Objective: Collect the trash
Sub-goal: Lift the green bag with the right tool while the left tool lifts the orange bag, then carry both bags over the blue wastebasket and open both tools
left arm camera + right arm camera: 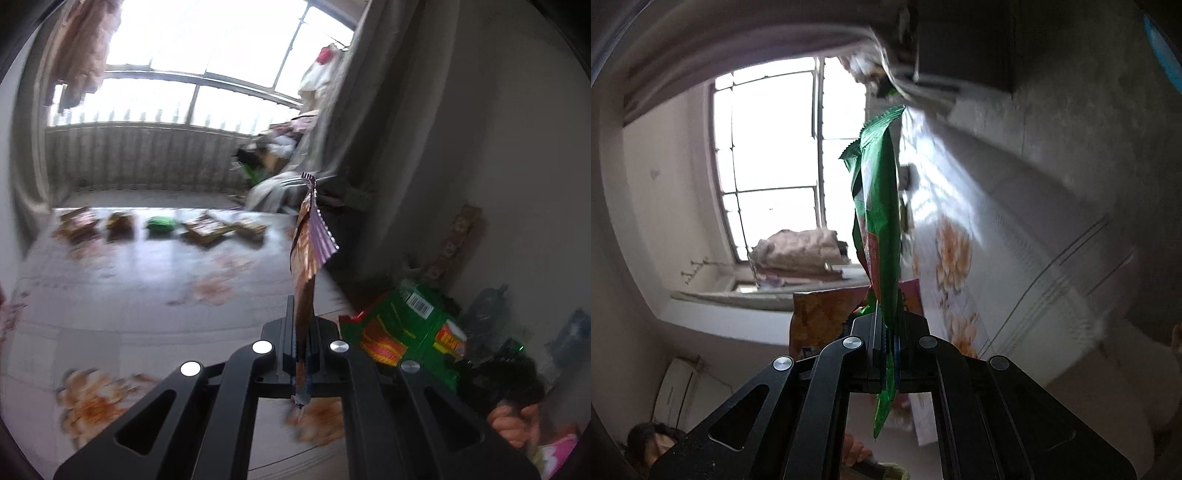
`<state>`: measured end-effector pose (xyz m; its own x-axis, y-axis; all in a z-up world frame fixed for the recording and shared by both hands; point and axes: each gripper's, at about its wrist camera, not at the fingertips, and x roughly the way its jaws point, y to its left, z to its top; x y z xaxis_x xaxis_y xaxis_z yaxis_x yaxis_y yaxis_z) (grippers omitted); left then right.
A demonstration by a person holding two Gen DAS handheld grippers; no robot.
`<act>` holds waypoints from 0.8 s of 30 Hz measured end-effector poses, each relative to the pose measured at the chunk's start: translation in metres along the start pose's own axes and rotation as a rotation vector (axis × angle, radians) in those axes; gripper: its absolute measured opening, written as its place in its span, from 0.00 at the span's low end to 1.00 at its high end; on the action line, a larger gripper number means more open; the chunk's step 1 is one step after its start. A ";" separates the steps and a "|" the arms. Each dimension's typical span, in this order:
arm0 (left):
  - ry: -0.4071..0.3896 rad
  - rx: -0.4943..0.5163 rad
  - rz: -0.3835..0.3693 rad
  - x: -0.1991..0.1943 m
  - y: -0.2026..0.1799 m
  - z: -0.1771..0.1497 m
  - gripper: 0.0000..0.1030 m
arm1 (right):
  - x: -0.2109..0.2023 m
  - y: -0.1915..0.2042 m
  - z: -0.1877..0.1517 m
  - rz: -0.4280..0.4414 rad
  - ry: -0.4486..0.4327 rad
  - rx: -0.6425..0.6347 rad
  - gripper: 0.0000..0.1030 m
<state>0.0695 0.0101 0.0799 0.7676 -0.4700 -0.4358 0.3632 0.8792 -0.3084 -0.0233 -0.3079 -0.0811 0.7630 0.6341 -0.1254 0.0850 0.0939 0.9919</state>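
Left gripper (303, 332) clamped on brown wrapper (308, 236), right gripper (888, 332) clamped on green wrapper (879, 206), both above floral tabletop (147, 295); light, limp, slippery foil, best pinched mid-body across flat faces.

Both grippers are matte black linkages with round silver pivot screws; the fingers (289, 325) are ribbed black plates.

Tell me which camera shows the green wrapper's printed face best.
Left wrist view: the green wrapper lies broadside, barcode and red print visible. The right wrist view shows it edge-on, clamped in the right gripper.
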 end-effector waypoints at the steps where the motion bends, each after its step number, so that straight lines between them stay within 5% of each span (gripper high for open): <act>1: 0.003 0.004 -0.034 0.006 -0.008 0.006 0.02 | -0.010 0.001 0.001 0.002 -0.024 -0.004 0.01; 6: 0.059 0.028 -0.248 0.057 -0.064 0.029 0.02 | -0.098 -0.003 0.016 0.004 -0.256 0.007 0.01; 12: 0.164 0.057 -0.397 0.119 -0.130 0.024 0.02 | -0.202 -0.041 0.023 -0.086 -0.577 0.101 0.01; 17: 0.258 0.058 -0.440 0.162 -0.161 0.004 0.02 | -0.235 -0.097 0.032 -0.169 -0.705 0.240 0.02; 24: 0.370 0.070 -0.412 0.211 -0.176 -0.023 0.02 | -0.213 -0.183 0.079 -0.273 -0.758 0.461 0.07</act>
<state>0.1554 -0.2461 0.0229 0.3230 -0.7610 -0.5627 0.6377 0.6143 -0.4647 -0.1504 -0.5210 -0.2349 0.8804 -0.0520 -0.4714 0.4453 -0.2513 0.8594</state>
